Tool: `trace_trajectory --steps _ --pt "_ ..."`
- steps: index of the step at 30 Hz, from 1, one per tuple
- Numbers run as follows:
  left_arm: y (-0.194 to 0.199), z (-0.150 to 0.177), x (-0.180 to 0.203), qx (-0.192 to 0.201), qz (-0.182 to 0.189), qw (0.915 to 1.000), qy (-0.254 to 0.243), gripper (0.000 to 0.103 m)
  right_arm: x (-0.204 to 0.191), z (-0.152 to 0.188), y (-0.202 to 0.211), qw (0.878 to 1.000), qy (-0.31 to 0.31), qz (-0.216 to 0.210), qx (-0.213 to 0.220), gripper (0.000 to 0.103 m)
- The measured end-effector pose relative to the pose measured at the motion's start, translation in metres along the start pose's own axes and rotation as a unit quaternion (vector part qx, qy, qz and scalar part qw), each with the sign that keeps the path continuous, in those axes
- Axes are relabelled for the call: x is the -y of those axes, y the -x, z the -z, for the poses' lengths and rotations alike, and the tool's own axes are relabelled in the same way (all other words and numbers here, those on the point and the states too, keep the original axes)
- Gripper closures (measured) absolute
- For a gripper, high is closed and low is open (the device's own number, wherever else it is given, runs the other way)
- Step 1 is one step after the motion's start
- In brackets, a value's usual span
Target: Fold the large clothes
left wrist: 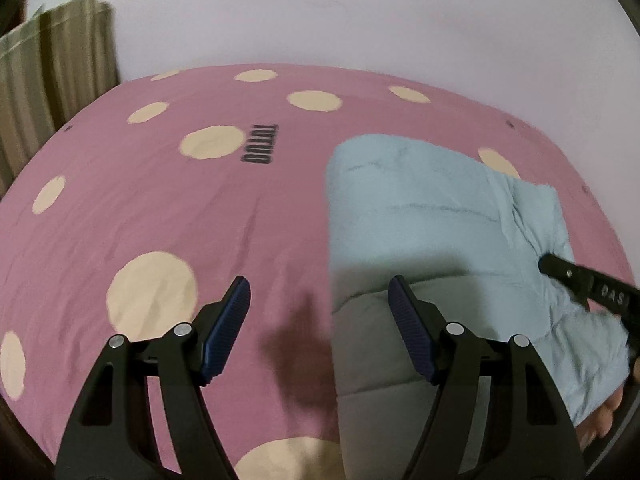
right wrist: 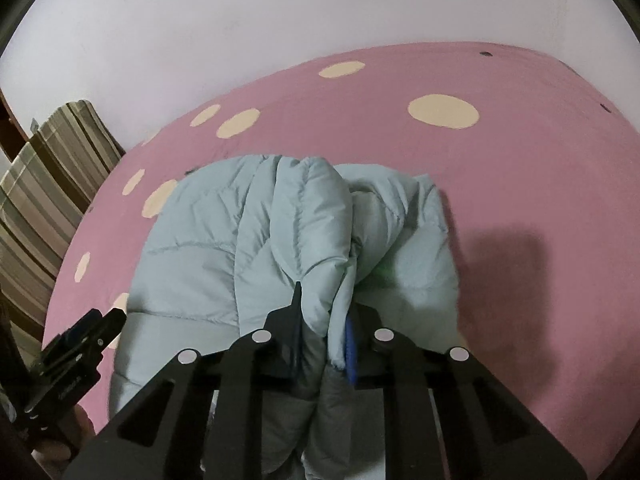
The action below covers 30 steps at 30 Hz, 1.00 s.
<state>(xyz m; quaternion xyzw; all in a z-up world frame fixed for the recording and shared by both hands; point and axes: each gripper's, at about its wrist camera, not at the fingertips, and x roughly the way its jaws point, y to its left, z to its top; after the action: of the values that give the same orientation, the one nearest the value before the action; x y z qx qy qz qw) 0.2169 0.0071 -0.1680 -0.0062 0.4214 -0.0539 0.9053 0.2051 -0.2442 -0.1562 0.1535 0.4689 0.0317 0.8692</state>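
Note:
A pale blue puffer jacket (left wrist: 420,216) with a grey lower part lies on a pink bed sheet with cream dots (left wrist: 180,200). My left gripper (left wrist: 320,312) is open and empty, hovering above the jacket's left edge. In the right wrist view my right gripper (right wrist: 324,320) is shut on a bunched fold of the jacket (right wrist: 304,232) and holds it up off the rest of the garment. The left gripper also shows at the lower left of the right wrist view (right wrist: 80,340). The right gripper shows at the right edge of the left wrist view (left wrist: 592,288).
A white wall (left wrist: 360,20) runs behind the bed. A striped curtain or cloth (left wrist: 52,72) hangs past the bed's far left corner. Black lettering (left wrist: 258,144) is printed on the sheet.

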Motion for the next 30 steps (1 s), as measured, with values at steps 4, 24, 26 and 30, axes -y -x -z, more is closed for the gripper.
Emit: trace_trajectory --steps 4,24,26,30 --pt "-0.022 0.005 0.019 -0.02 -0.023 0.9988 -0.037 0.03 0.016 0.006 -0.018 1.0 -0.005 0.009 -0.016 0.083" --pt "-0.029 0.013 0.026 -0.024 -0.03 0.9986 -0.036 0.032 0.025 0.014 -0.018 0.999 0.004 0.032 -0.004 0.074" --pt "-0.011 0.015 0.02 -0.008 -0.03 0.9992 -0.025 0.032 0.018 0.014 0.005 0.999 0.009 0.035 0.02 0.074" --pt "0.015 0.024 0.012 0.014 -0.03 0.9992 -0.022 0.032 -0.006 0.023 0.055 0.997 0.035 0.021 0.062 0.074"
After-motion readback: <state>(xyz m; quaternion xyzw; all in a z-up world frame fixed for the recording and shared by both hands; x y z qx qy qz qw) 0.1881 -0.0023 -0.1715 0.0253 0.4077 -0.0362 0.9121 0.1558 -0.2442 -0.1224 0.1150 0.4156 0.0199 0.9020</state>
